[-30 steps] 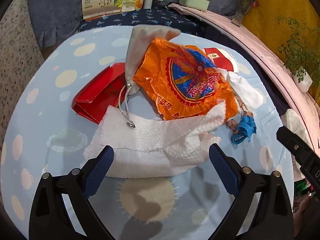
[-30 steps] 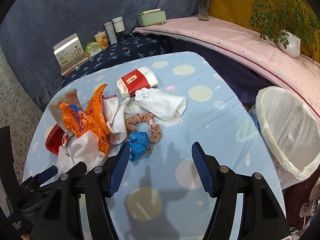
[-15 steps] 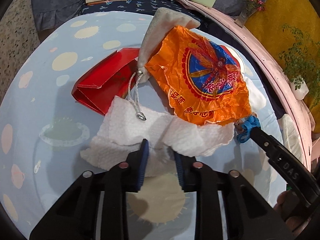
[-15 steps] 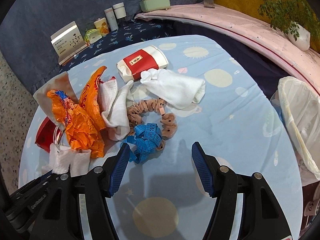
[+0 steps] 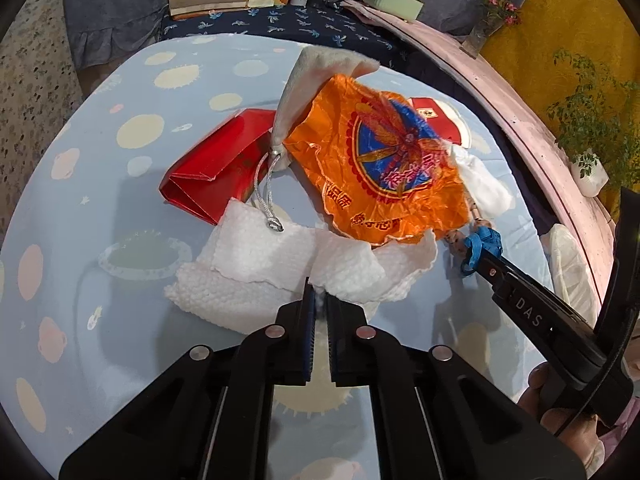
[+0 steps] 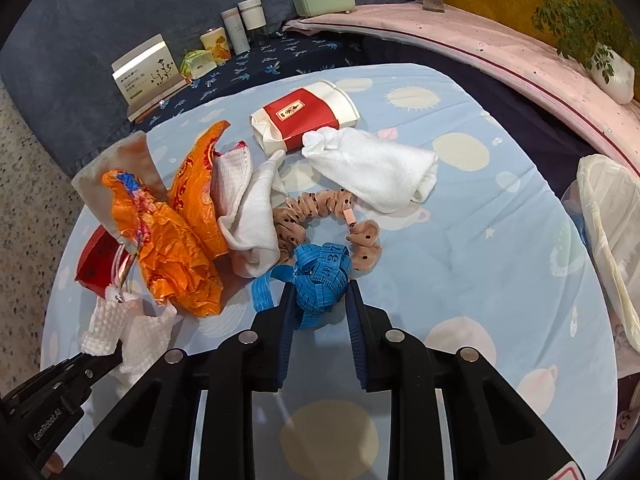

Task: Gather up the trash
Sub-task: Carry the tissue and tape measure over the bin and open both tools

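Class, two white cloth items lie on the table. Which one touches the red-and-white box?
The folded white towel touches the box; the other white cloth leans against the orange wrapper instead.

A wrapper is lying over a paper towel; a box is sitting left of it, a tape measure right.

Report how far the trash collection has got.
Done: nothing visibly in the lined bin yet. In hand: the left gripper has just closed on the white paper towel, and the right gripper has just closed on the blue tape measure; both still lie on the table. Left: orange wrapper, red carton, red-and-white box.
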### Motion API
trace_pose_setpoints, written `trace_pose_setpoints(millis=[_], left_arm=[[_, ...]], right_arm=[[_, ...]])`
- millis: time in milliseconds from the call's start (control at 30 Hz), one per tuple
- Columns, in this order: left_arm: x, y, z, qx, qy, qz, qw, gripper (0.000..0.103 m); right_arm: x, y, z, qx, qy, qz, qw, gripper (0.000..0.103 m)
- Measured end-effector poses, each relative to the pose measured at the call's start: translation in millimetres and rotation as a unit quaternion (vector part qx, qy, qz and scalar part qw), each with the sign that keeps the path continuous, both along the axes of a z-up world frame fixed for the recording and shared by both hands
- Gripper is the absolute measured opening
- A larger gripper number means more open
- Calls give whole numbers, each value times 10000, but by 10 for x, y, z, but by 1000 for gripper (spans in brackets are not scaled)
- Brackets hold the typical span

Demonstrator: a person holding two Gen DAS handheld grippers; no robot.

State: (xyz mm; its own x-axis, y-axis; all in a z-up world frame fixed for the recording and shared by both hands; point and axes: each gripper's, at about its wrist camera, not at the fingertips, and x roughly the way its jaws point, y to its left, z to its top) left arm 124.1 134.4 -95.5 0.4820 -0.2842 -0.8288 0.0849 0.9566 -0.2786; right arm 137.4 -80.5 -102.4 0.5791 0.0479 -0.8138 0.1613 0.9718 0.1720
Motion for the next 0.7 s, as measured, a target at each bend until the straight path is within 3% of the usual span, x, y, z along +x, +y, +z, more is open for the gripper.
trace_pose_setpoints(millis=[367,700], left_arm=[[-167,-256,327,2,-331,-298,9990,3],[-271,-881,618,-26,-654,-839,9943,3]], right_arm=[[-291,-239,394,66,-446,-190,9988,22],[-601,-710,709,33,-800,-575,9951,22]])
